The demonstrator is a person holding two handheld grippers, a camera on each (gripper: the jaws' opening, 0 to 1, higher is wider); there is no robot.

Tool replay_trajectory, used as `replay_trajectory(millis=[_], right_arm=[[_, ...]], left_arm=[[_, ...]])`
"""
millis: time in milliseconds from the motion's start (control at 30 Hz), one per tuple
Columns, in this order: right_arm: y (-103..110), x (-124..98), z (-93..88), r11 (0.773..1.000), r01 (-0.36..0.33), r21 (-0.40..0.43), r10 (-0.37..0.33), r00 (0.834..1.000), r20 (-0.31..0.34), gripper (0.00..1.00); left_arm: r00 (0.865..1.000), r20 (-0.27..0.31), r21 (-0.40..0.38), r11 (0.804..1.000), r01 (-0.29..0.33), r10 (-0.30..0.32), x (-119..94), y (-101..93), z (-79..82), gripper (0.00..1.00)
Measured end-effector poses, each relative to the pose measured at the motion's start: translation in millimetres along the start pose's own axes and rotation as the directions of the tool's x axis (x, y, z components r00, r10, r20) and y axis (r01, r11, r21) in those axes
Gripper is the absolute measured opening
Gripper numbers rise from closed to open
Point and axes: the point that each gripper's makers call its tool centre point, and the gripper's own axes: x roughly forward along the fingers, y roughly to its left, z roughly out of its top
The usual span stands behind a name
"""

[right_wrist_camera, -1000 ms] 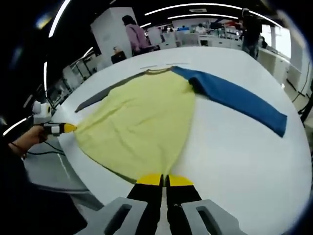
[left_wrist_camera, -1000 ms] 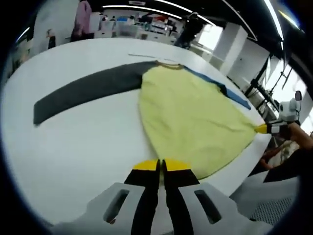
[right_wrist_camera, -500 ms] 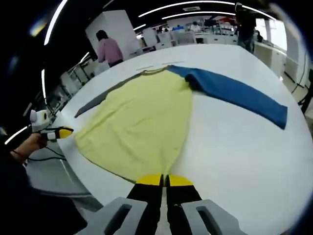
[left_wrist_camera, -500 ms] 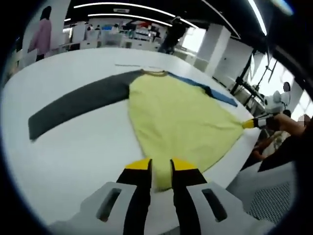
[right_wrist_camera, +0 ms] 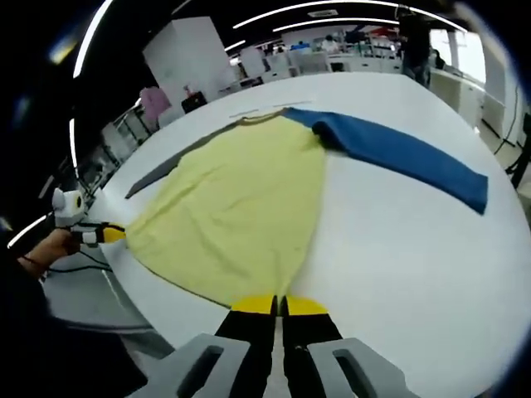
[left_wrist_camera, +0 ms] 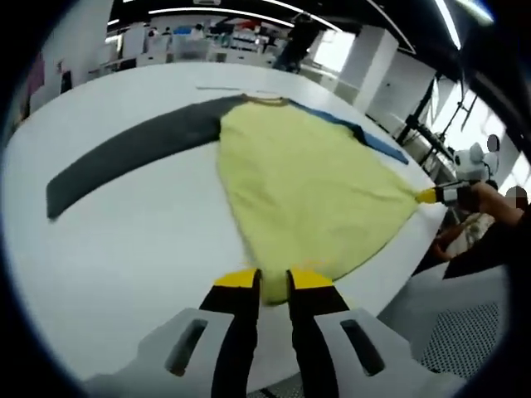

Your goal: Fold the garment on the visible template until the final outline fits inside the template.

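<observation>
A yellow garment (left_wrist_camera: 307,182) with a dark grey sleeve (left_wrist_camera: 133,153) and a blue sleeve (right_wrist_camera: 398,153) lies flat on the white table (left_wrist_camera: 124,249), collar at the far end. My left gripper (left_wrist_camera: 275,279) is open at the near hem, with a corner of yellow cloth lying between its jaws. My right gripper (right_wrist_camera: 280,305) is shut on the other hem corner. In the left gripper view the right gripper (left_wrist_camera: 433,195) holds that corner drawn to a point. In the right gripper view the left gripper (right_wrist_camera: 106,235) sits at the garment's left corner.
A thin pale strip (left_wrist_camera: 222,87) lies on the table just beyond the collar. The table edge (right_wrist_camera: 124,290) runs close under both grippers, with floor and a cable below. Desks, shelves and people stand far behind the table.
My left jaws were together a second ago and have since parted over the hem corner. My right gripper keeps its hold, and the garment lies as before.
</observation>
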Motion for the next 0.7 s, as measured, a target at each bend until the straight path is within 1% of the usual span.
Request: replay_trajectory(millis=[133, 167, 333, 400, 533, 700], right_arm=[[-0.3, 0.3, -0.9, 1.0, 0.002, 0.0, -0.002, 1.0, -0.002, 0.0], [-0.2, 0.2, -0.9, 1.0, 0.002, 0.0, -0.002, 1.0, -0.002, 0.0], [0.0, 0.4, -2.1, 1.0, 0.002, -0.001, -0.002, 1.0, -0.003, 0.0], [-0.2, 1.0, -3.4, 1.0, 0.003, -0.001, -0.003, 1.0, -0.006, 0.0], [-1.1, 1.6, -5.2, 1.0, 0.007, -0.003, -0.007, 1.0, -0.01, 0.0], [-1.9, -3.1, -4.9, 1.0, 0.003, -0.006, -0.003, 1.0, -0.01, 0.0]], left_arm=[[0.999, -0.027, 0.005, 1.0, -0.022, 0.022, 0.3, 2.9, -6.3, 0.04], [0.999, -0.036, 0.008, 1.0, -0.028, 0.028, 0.5, 3.4, -8.8, 0.03], [0.999, -0.047, 0.003, 1.0, -0.027, 0.027, 1.4, -0.1, -13.3, 0.04], [0.998, -0.06, -0.002, 1.0, -0.03, 0.029, 2.0, -1.3, -16.8, 0.03], [0.997, -0.064, -0.022, 0.999, -0.043, 0.042, 1.4, 1.2, -15.1, 0.01], [0.994, -0.084, 0.008, 0.998, -0.067, 0.067, -2.8, 8.8, -13.5, 0.01]])
